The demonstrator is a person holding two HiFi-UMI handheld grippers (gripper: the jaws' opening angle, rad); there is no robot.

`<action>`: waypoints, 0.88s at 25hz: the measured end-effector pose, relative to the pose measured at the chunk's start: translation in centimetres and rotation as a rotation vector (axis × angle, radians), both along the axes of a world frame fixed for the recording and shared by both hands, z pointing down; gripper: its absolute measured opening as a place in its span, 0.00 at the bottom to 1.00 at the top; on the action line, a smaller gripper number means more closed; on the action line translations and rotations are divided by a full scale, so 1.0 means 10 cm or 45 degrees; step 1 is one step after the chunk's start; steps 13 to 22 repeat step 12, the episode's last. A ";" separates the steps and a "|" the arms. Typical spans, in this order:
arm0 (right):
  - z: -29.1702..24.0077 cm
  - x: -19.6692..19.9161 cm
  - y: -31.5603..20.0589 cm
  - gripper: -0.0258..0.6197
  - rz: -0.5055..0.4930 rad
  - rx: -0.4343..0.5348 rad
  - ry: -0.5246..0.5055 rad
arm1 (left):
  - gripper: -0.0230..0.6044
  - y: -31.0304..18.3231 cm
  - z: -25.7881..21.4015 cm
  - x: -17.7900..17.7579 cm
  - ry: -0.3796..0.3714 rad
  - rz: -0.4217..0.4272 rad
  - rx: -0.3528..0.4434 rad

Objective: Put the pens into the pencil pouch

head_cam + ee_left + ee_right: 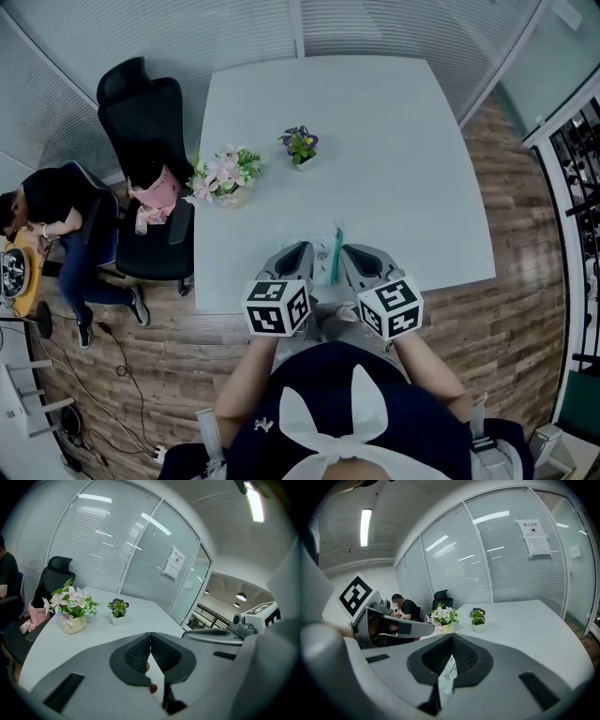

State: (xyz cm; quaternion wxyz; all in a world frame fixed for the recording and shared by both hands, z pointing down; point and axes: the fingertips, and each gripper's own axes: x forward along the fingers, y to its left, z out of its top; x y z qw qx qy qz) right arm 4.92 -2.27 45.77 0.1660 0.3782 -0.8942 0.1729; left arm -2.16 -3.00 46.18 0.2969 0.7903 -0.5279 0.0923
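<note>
1. Nearest the head camera: the person's dark top with white bow, both forearms reaching forward to the near edge of the table
2. Table: pale and mostly bare. No loose pens visible on it in any view
3. Left gripper: jaws closed, pads meeting at the tips. It sits just left of the pouch. What it pinches, if anything, cannot be made out
4. Right gripper: jaws closed on a pale printed edge of the pouch, which hangs down between the pads
5. Pouch: directly between the two grippers, above the near table edge
   - Its long axis runs away from the person, roughly parallel to both grippers
   - A green strip shows along its right side
   - Both hands are equally close, one on each flank; only the right grip is confirmed
6. Flower vase and small purple plant: further up the table, well apart from the work
7. Small red bead: low between the left pads, with an orange spot just above it
   - Judgement: possibly pen ends or a zip pull; too small to tell
8. Judgement: the next move depends on the mouth of the pouch being held apart sideways, left against right
</note>
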 end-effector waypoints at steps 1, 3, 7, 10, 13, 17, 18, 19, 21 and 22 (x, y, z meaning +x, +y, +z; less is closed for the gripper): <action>-0.01 -0.01 0.01 0.04 -0.004 0.001 -0.002 | 0.07 0.01 0.01 -0.01 -0.003 -0.006 -0.003; -0.01 -0.02 0.02 0.04 -0.008 0.000 -0.008 | 0.07 0.02 0.03 -0.01 -0.010 -0.010 -0.011; -0.01 -0.02 0.03 0.04 -0.010 -0.003 -0.012 | 0.07 0.05 0.05 0.02 -0.021 0.011 -0.012; 0.01 0.00 0.05 0.04 -0.008 -0.007 -0.014 | 0.07 0.07 0.07 0.03 -0.044 0.017 -0.014; 0.02 0.00 0.05 0.04 -0.005 -0.009 -0.015 | 0.07 0.08 0.10 0.03 -0.057 0.015 -0.023; 0.02 0.00 0.05 0.04 -0.005 -0.009 -0.015 | 0.07 0.08 0.10 0.03 -0.057 0.015 -0.023; 0.02 0.00 0.05 0.04 -0.005 -0.009 -0.015 | 0.07 0.08 0.10 0.03 -0.057 0.015 -0.023; 0.02 0.00 0.05 0.04 -0.005 -0.009 -0.015 | 0.07 0.08 0.10 0.03 -0.057 0.015 -0.023; 0.02 0.00 0.05 0.04 -0.005 -0.009 -0.015 | 0.07 0.08 0.10 0.03 -0.057 0.015 -0.023; 0.02 0.00 0.05 0.04 -0.005 -0.009 -0.015 | 0.07 0.08 0.10 0.03 -0.057 0.015 -0.023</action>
